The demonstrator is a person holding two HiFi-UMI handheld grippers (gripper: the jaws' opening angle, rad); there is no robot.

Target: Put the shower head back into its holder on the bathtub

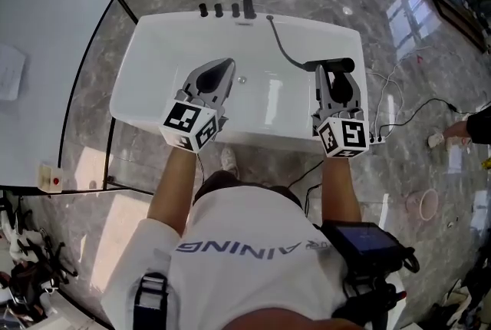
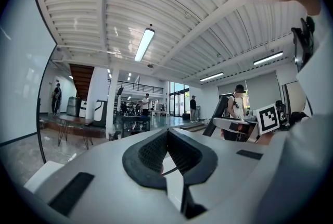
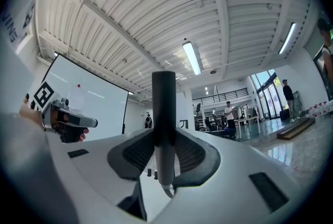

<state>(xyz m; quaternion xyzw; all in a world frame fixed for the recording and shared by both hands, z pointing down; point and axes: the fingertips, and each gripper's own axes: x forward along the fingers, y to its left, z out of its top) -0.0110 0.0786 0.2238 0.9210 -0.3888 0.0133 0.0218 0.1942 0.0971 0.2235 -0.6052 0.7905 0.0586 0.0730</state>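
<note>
A white bathtub [image 1: 153,102] lies below me, with a row of black fittings [image 1: 226,10] on its far rim. The black shower head [image 1: 341,64] hangs over the tub's right side, and its hose [image 1: 282,48] curves back to that rim. My right gripper [image 1: 331,70] is shut on the handle. In the right gripper view the shower head [image 3: 164,108] stands upright between the pads of the right gripper [image 3: 164,152]. My left gripper [image 1: 228,62] hovers over the tub's middle; in its own view the left gripper [image 2: 167,133] is shut with nothing in it.
A whiteboard [image 1: 46,52] stands at the left of the tub. Cables [image 1: 406,117] and a power strip [image 1: 376,139] lie on the marble floor at the right, near a pink bowl [image 1: 424,203]. A person's hand [image 1: 460,129] reaches in at the right edge.
</note>
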